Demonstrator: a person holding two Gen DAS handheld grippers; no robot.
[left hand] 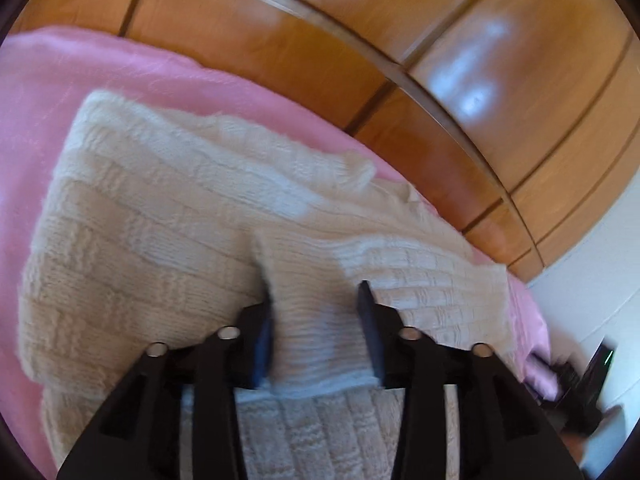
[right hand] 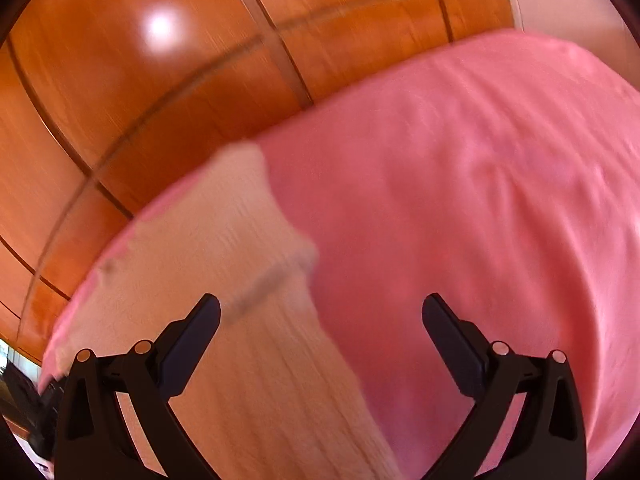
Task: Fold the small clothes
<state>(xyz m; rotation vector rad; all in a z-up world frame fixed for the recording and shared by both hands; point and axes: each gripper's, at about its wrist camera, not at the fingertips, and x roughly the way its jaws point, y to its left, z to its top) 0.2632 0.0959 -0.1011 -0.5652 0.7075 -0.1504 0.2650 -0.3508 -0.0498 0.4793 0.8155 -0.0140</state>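
Note:
A cream knitted sweater (left hand: 168, 232) lies on a pink bed cover (left hand: 48, 92). In the left wrist view my left gripper (left hand: 316, 304) has its fingers partly closed around a raised fold of the sweater's knit, which fills the gap between the pads. In the right wrist view my right gripper (right hand: 320, 308) is wide open and empty, hovering over the sweater's right edge (right hand: 240, 264) and the pink cover (right hand: 480, 200). The view is motion-blurred.
A glossy wooden wardrobe (left hand: 460, 60) stands just beyond the bed's far edge and also shows in the right wrist view (right hand: 140, 80). A white wall (left hand: 592, 288) and dark objects (left hand: 580, 384) lie at the right past the bed's corner.

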